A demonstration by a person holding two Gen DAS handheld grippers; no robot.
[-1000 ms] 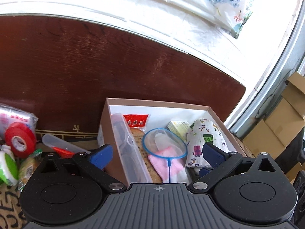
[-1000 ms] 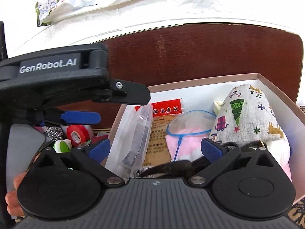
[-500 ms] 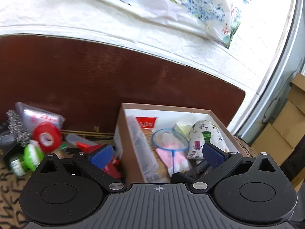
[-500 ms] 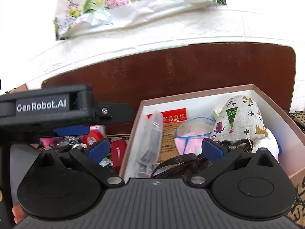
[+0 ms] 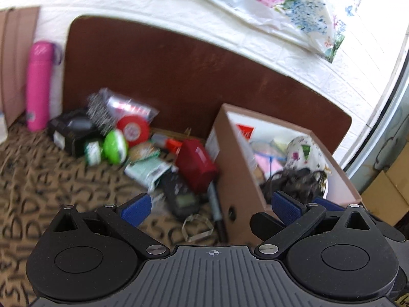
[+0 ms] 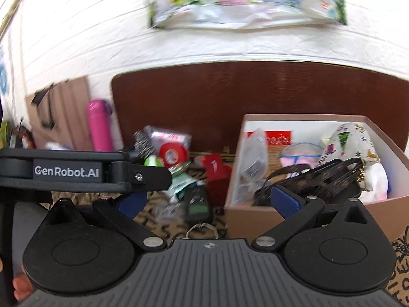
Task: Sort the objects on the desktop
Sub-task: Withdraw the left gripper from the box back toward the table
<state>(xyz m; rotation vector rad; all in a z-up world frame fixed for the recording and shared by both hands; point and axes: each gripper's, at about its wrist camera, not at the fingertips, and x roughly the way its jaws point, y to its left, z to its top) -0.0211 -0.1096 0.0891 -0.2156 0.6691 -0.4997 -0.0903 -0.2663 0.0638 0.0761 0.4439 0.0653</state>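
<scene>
Left wrist view: left tool [image 5: 209, 206] open, empty. Loose pile [image 5: 143, 148] lies ahead-left on bench; box [image 5: 230, 168] ahead-right. Right tool [image 6: 207, 202] open, empty too. Your left is nearer pile.

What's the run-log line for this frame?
left gripper: open, empty | right gripper: open, empty | box: part filled | red tape roll, green roll: outside box on cloth

Box [image 5: 241, 171] sits to my right, against board [image 5: 179, 76] behind it. Pouch [image 6: 350, 140], net [image 6: 297, 153], packet [image 6: 278, 138], tangled straps [image 6: 319, 176] lie in box. Loose pile left of box: tape roll [image 5: 133, 130], block [image 5: 195, 163] touching box wall, remote [image 5: 180, 195] before block. Flask [image 5: 39, 84] stands far left, beside board.
</scene>
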